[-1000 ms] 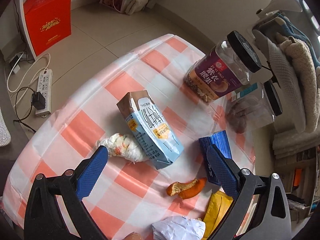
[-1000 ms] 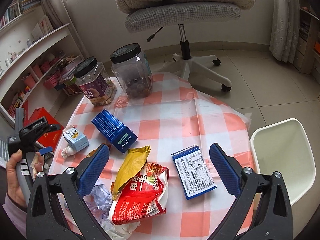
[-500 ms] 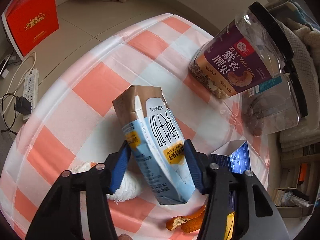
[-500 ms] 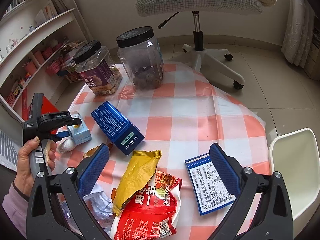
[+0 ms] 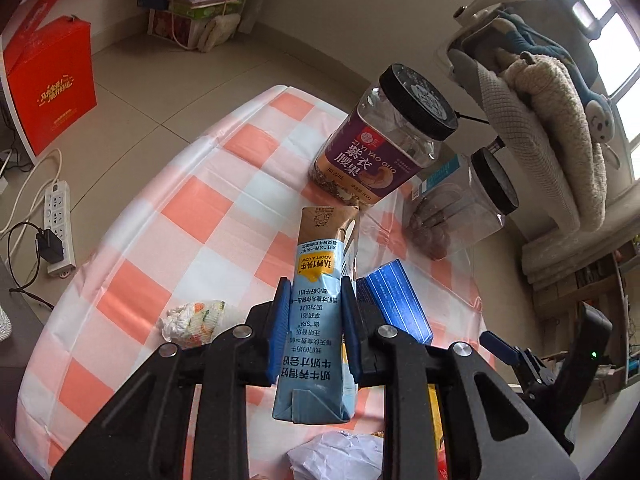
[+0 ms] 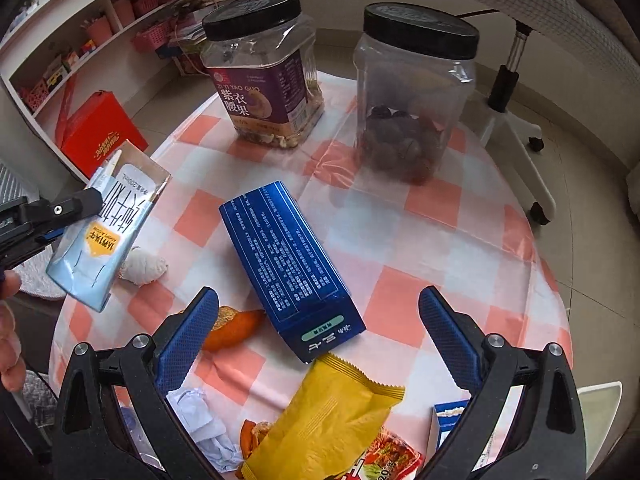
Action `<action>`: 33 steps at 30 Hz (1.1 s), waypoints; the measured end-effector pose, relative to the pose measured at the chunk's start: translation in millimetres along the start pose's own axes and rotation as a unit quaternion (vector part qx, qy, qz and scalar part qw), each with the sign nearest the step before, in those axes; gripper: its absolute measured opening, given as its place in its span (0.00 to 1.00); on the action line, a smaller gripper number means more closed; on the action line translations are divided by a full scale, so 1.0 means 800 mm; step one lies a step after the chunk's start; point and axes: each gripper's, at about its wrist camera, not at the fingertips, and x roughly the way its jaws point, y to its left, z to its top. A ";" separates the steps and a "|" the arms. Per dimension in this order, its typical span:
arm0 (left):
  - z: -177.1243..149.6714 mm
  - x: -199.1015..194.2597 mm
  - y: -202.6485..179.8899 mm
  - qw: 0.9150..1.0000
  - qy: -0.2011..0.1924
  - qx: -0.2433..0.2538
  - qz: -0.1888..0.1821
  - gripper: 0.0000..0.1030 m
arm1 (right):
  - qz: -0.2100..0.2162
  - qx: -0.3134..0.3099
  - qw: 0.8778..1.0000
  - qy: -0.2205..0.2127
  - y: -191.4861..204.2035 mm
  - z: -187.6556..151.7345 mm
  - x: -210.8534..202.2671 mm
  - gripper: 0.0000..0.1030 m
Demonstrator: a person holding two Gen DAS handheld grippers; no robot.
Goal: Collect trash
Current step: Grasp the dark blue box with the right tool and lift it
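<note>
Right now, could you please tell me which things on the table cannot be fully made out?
- Red snack bag: right wrist view, cut off by the bottom edge, overlapped by the yellow wrapper.
- White-blue box: right wrist view, mostly behind the right hand-held gripper.
- Crumpled paper: left wrist view, cut off by the bottom edge.

The round worktop [image 6: 448, 248] wore a pink-and-white checked cloth. On it stood two black-lidded jars, a purple-labelled jar [image 6: 266, 92] and a clear jar [image 6: 408, 120], side by side. A blue box [image 6: 288, 264] lay flat in the middle, with orange peel [image 6: 236, 328], a yellow wrapper [image 6: 332, 416], crumpled paper [image 6: 200, 416] and a wadded tissue [image 6: 144, 266] nearby.
</note>
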 end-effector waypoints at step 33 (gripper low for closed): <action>-0.026 -0.105 -0.026 0.996 -0.066 0.060 0.010 0.24 | -0.018 0.054 0.994 -0.093 0.019 -0.007 -0.082 0.55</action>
